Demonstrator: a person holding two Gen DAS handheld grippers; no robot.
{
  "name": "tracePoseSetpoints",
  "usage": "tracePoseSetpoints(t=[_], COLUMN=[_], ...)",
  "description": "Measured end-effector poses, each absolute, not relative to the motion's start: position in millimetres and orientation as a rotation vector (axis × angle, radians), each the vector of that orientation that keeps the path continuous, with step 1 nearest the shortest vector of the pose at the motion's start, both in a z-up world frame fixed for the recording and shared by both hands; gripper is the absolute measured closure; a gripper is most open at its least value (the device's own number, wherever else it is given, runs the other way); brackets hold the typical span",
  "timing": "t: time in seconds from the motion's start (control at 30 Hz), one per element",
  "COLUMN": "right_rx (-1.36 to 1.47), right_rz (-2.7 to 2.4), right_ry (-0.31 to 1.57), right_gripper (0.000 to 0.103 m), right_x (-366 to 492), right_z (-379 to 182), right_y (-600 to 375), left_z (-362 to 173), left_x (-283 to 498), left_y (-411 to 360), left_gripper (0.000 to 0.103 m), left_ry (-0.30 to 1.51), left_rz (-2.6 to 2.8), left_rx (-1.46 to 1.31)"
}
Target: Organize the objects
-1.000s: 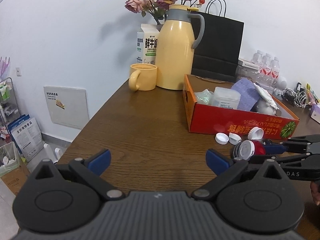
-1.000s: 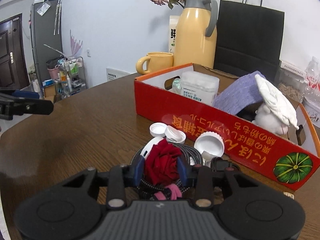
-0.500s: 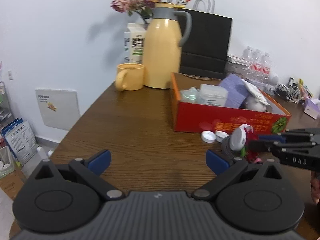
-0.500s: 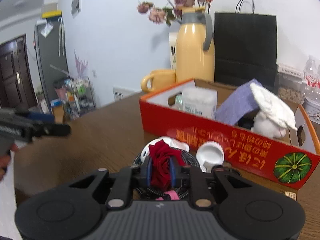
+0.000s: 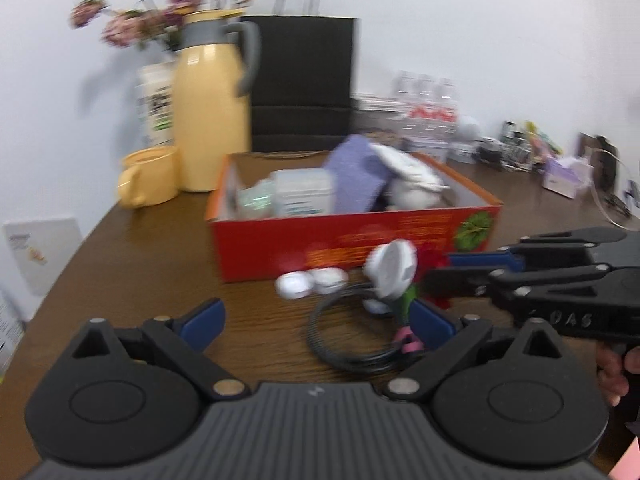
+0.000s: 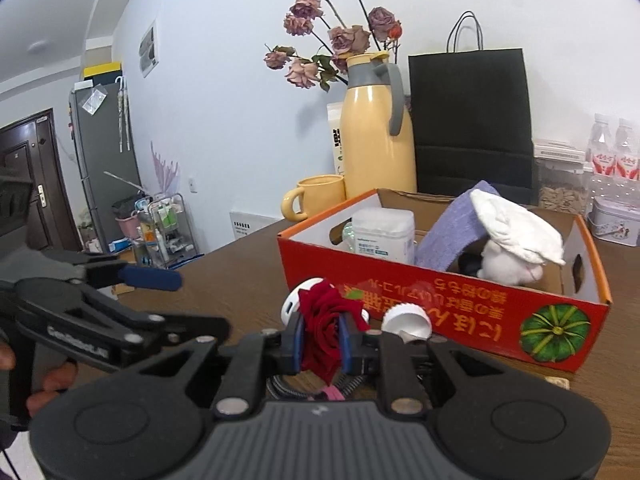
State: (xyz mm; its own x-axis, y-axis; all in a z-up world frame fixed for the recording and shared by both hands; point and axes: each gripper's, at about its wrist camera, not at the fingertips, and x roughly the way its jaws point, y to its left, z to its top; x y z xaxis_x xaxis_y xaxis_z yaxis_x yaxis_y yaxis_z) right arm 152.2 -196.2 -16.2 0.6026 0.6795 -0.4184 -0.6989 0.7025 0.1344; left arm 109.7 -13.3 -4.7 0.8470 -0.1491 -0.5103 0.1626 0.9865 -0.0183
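Note:
My right gripper (image 6: pixel 323 336) is shut on a red fabric rose (image 6: pixel 326 322) and holds it above the table, in front of the red cardboard box (image 6: pixel 440 312). A white cap (image 6: pixel 290 304) hangs on the rose's far side. In the left wrist view the right gripper (image 5: pixel 444 272) comes in from the right with the rose (image 5: pixel 434 264) and white cap (image 5: pixel 392 270). My left gripper (image 5: pixel 316 322) is open and empty above the table, over a black cable coil (image 5: pixel 352 336).
The box (image 5: pixel 352 240) holds a plastic tub (image 6: pixel 384 236), purple cloth (image 6: pixel 452 236) and white plush (image 6: pixel 516 240). White caps (image 5: pixel 312 282) lie before it. A yellow thermos (image 6: pixel 376 132), yellow mug (image 6: pixel 316 198), black bag (image 6: pixel 472 120) and bottles (image 6: pixel 616 152) stand behind.
The right gripper has lifted the rose off the cable coil, with the white cap rising along. The left gripper has swung right, toward the box and the coil.

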Motion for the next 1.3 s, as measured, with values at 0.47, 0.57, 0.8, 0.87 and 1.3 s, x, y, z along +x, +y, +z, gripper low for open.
tracePoseSetpoints(t=[0.47, 0.57, 0.8, 0.87, 1.3], right_rx=[-0.061, -0.066, -0.089, -0.097, -0.182], right_rz=[0.799, 0.822, 0.86, 0.863, 0.881], right_ry=[0.553, 0.562, 0.586, 0.585, 0.592], right_gripper=[0.087, 0.087, 0.091, 0.091, 0.084], right_x=[150.7, 153.2, 162.5, 164.7, 185.7], right_z=[-39.2, -42.8, -48.4, -48.1, -46.0], right_y=[-248.9, -248.9, -244.0, -243.0, -226.9], left_z=[-34.7, -37.4, -42.4, -42.4, -46.8], left_x=[133.5, 135.5, 143.2, 143.1, 145.2], left_y=[-80.2, -80.8, -76.6, -77.1, -75.1], left_gripper=[0.073, 0.087, 0.092, 0.093, 0.101], left_ry=[0.611, 0.618, 0.632, 0.632, 0.669], left_rz=[-0.399, -0.39, -0.386, -0.374, -0.334], left_rx=[0.108, 0.112, 0.097, 0.1, 0.089])
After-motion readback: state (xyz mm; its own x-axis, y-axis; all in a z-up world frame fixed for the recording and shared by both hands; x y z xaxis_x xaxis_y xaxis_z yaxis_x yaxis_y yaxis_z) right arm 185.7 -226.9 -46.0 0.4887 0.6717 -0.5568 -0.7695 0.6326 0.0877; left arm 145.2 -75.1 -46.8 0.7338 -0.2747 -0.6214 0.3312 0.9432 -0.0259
